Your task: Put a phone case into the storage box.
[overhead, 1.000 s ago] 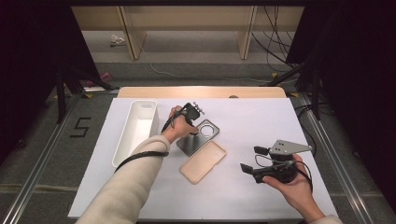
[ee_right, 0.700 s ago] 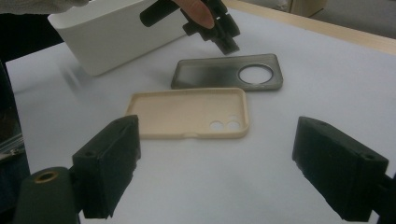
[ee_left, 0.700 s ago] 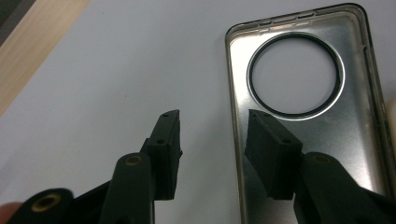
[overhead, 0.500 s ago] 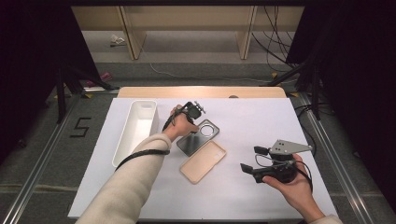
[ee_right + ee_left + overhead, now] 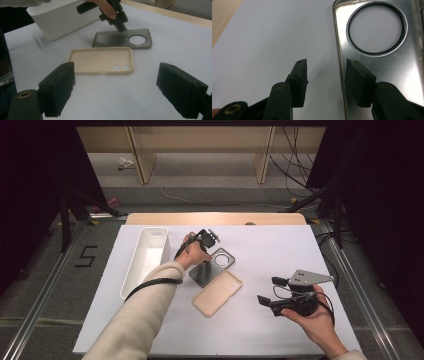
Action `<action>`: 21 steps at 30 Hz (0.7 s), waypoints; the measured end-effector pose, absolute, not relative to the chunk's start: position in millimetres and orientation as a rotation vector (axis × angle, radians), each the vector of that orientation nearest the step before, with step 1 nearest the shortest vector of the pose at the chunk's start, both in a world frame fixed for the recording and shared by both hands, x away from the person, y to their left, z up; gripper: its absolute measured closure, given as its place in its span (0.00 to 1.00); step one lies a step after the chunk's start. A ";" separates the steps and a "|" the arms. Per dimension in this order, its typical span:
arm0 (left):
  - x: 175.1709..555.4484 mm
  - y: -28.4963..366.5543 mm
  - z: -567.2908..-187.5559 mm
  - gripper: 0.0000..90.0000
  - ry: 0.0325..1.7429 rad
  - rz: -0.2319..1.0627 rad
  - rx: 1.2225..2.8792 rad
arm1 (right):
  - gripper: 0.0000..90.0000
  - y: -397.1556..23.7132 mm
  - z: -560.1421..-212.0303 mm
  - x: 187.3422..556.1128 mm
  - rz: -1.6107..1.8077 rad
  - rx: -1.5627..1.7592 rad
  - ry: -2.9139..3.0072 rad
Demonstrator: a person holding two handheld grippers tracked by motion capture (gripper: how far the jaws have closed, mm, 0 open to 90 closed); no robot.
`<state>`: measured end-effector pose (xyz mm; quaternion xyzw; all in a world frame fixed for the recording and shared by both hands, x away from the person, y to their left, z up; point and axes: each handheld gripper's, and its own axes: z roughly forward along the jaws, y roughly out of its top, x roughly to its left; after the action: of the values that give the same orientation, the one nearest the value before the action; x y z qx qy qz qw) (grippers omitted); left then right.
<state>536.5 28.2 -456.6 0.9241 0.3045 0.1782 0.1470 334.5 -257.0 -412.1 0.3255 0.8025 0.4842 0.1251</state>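
At centre of the high view, my left gripper (image 5: 209, 251) points down at the upper edge of the grey case (image 5: 210, 268). In the left gripper view its jaws stand half open, astride that case's (image 5: 384, 62) long edge; they have just been closing, and the pads do not yet press. The beige case (image 5: 217, 293) lies just below. At lower right, my right gripper (image 5: 272, 292) stands wide open, holding nothing.

Near right corner and far right stretch of the table (image 5: 280, 240): bare, passable. Left edge blocked by white bin (image 5: 146, 260). Centre taken by grey case (image 5: 212, 267) and beige case (image 5: 218, 293), nearly touching.
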 end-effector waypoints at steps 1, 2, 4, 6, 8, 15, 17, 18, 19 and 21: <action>536.5 27.7 -456.7 0.58 0.874 0.511 2.667 | 0.18 -257.1 -412.0 334.4 1.411 0.949 2.338; 536.6 27.3 -456.9 0.58 0.873 0.509 2.672 | 0.18 -257.1 -412.1 334.5 1.411 0.949 2.339; 536.4 26.1 -457.3 0.59 0.869 0.521 2.688 | 0.18 -257.1 -412.2 334.5 1.413 0.949 2.339; 536.2 24.5 -458.1 0.59 0.867 0.513 2.706 | 0.18 -257.1 -412.0 334.4 1.412 0.949 2.339; 536.9 24.1 -457.8 0.58 0.851 0.515 2.727 | 0.18 -257.0 -412.2 334.4 1.412 0.949 2.338; 537.2 22.5 -458.3 0.60 0.844 0.514 2.740 | 0.18 -256.8 -412.2 334.4 1.414 0.948 2.340; 537.4 22.3 -458.1 0.60 0.847 0.510 2.745 | 0.18 -256.8 -412.3 334.4 1.413 0.949 2.341; 537.4 22.3 -458.1 0.60 0.847 0.508 2.745 | 0.18 -256.9 -412.3 334.5 1.414 0.949 2.342; 537.4 22.3 -458.1 0.60 0.847 0.508 2.745 | 0.18 -256.9 -412.3 334.5 1.413 0.949 2.342; 537.8 22.4 -457.6 0.61 0.840 0.505 2.755 | 0.18 -256.9 -412.3 334.5 1.413 0.949 2.343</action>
<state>537.8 22.4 -457.6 0.9366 0.2856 0.1717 0.1087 334.5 -256.9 -412.3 0.3251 0.8029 0.4844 0.1226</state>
